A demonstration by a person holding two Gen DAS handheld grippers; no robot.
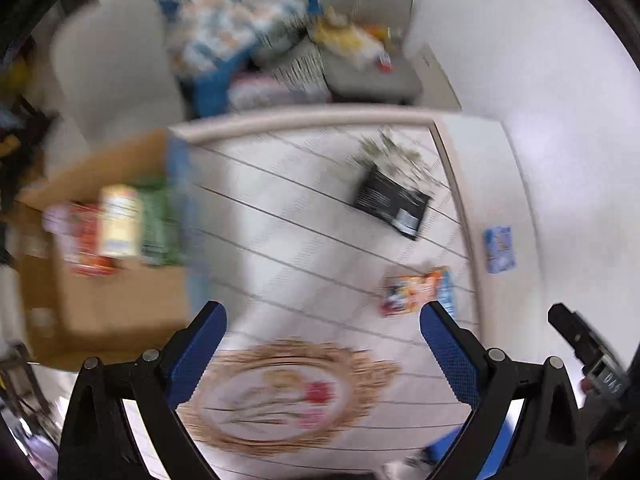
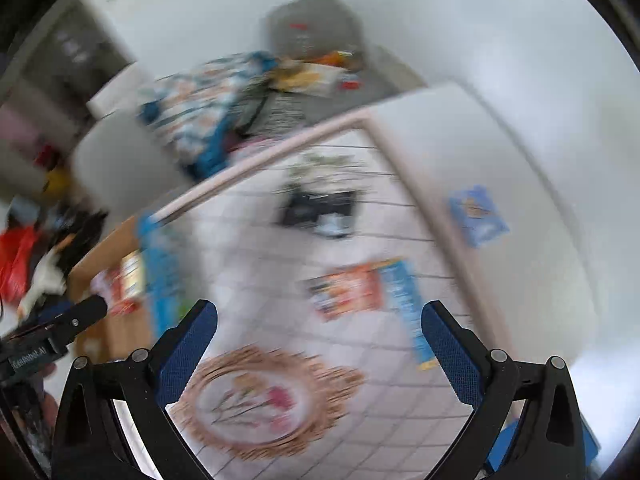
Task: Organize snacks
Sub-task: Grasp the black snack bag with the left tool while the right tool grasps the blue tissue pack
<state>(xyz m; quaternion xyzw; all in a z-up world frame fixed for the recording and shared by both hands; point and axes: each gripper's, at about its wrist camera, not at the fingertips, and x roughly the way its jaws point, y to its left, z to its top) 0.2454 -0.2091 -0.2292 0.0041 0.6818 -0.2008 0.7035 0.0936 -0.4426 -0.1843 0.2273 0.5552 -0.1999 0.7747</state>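
Note:
Both views are blurred by motion. My left gripper (image 1: 322,316) is open and empty above a white checked tablecloth (image 1: 280,216). An orange snack packet (image 1: 412,292) with a blue packet (image 1: 446,284) beside it lies near the right fingertip. A cardboard box (image 1: 112,300) at the left holds red, yellow and green snack packs (image 1: 120,226). My right gripper (image 2: 318,314) is open and empty too, above the same cloth, with the orange packet (image 2: 348,290) and the blue packet (image 2: 404,296) just ahead. The box (image 2: 116,280) shows at the left.
A black packet (image 1: 390,202) with a green sprig lies far on the cloth. A round woven mat (image 1: 288,396) with a flower print sits near the grippers. A small blue packet (image 1: 499,249) lies beyond the table's right edge. Cluttered chairs (image 1: 368,40) stand behind the table.

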